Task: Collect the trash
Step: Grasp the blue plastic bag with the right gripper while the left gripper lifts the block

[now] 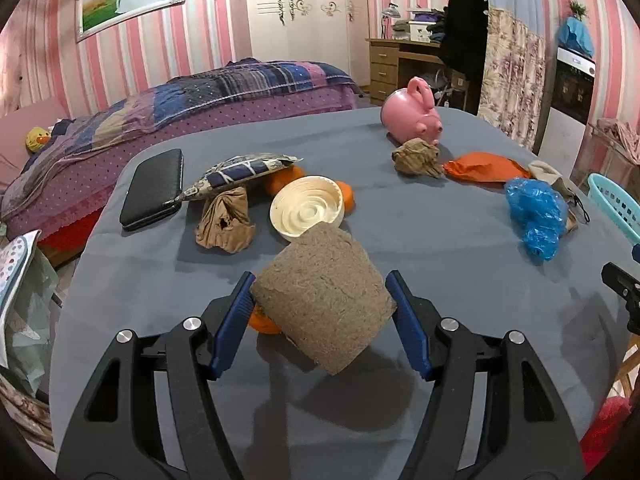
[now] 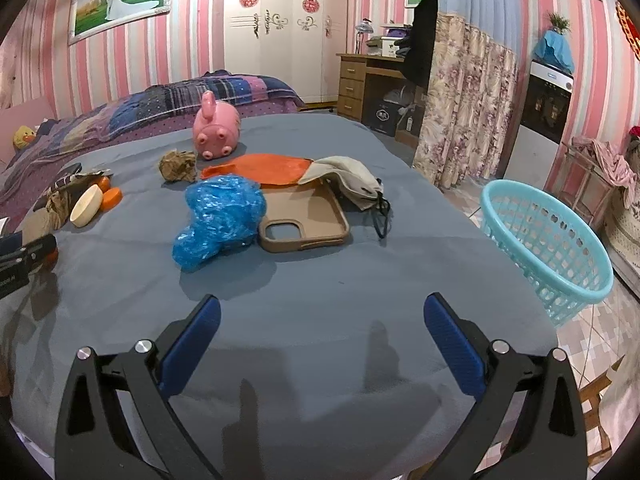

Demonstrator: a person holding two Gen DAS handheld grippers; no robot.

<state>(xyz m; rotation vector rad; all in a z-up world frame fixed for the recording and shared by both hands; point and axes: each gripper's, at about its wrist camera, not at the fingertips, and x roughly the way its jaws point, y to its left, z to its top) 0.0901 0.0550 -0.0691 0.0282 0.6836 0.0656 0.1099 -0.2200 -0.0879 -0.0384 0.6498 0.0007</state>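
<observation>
Pinching one brown fibrous roll [image 1: 326,300] above the tabletop's [image 1: 460,240] near edge, the left gripper [image 1: 322,308] grips it; the right gripper [image 2: 322,328] stands spread, empty. Two crumpled brown papers [image 1: 225,220], one blue bag [image 2: 218,220] lie mid-table.

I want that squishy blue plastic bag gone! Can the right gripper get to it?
Probably yes. The right gripper is open and empty, and only bare grey tablecloth lies between it and the crumpled blue plastic bag.

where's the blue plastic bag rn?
Right wrist view: the blue plastic bag lies on the grey table left of centre, against the tan phone case, in front of the orange bag; ahead of the open right gripper.
</observation>
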